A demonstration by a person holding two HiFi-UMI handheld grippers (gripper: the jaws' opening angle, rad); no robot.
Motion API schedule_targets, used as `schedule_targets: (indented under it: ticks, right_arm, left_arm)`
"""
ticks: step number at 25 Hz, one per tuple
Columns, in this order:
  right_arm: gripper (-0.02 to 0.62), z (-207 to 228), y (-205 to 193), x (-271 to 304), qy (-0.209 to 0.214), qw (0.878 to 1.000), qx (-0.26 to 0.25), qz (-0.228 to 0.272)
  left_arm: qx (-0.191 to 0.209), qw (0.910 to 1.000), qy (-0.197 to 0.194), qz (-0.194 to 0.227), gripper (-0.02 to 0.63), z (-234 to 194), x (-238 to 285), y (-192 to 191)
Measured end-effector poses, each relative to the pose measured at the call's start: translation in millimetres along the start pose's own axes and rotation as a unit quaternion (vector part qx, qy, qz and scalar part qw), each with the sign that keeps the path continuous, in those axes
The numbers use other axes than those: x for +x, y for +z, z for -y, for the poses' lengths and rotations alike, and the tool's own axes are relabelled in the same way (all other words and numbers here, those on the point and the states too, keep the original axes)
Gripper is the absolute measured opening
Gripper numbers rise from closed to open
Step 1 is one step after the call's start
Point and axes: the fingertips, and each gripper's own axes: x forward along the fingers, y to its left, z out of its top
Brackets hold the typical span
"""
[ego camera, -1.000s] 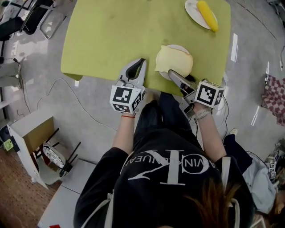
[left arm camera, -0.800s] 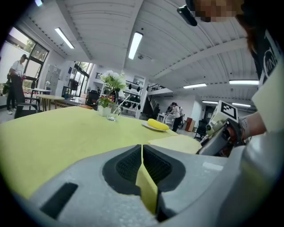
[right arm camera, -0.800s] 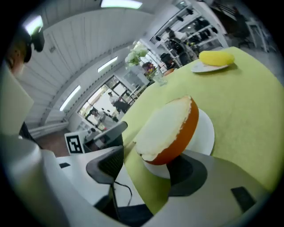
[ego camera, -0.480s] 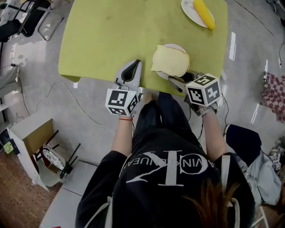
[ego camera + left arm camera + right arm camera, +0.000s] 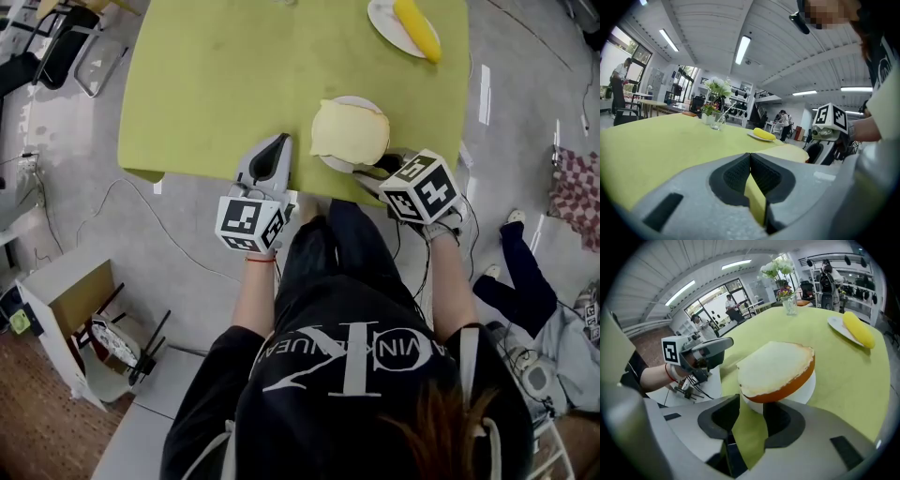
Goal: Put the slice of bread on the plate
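The slice of bread [image 5: 349,130], pale with a brown crust, lies flat on a small white plate [image 5: 330,163] near the front edge of the yellow-green table [image 5: 216,75]. In the right gripper view the bread [image 5: 776,366] overhangs the plate [image 5: 806,390] just beyond my right gripper [image 5: 751,401]. Its jaws have just been closing, and only bare table shows in the gap between them, so it is open. My right gripper [image 5: 364,172] sits at the plate's near rim. My left gripper [image 5: 280,142] rests at the table's front edge, left of the plate, its jaws [image 5: 750,157] shut with nothing in them.
A second white plate [image 5: 381,21] with a yellow oblong food [image 5: 415,28] stands at the far right corner. A glass vase with flowers [image 5: 787,301] stands farther back. The table's front edge runs just under both grippers. Another person's legs [image 5: 525,267] are on the floor to the right.
My right gripper has rolled, its marker cube now facing up, and it sank a little towards the plate's near rim while its jaws narrowed. The bread and my left gripper stayed put.
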Motion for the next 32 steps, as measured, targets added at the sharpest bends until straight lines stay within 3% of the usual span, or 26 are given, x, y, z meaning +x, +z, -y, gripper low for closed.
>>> schedule_targets:
  ticks: [3, 17, 24, 32]
  right_arm:
    - [0.156, 3, -8, -3, -0.008, 1.000, -0.017, -0.025]
    - [0.124, 6, -23, -17, 0.001, 1.000, 0.004, -0.025]
    - [0.003, 5, -8, -32, -0.013, 1.000, 0.001, 0.029]
    - [0.001, 4, 14, -60, -0.037, 0.993, -0.022, 0.107]
  left_arm:
    - [0.000, 1.0000, -0.003, -0.001, 0.009, 3, 0, -3]
    - [-0.001, 1.0000, -0.002, -0.001, 0.009, 1, -1, 0]
    - [0.005, 0.9999, -0.004, 0.009, 0.009, 1, -1, 14]
    - [0.016, 0.9995, -0.007, 0.028, 0.009, 8, -5, 35]
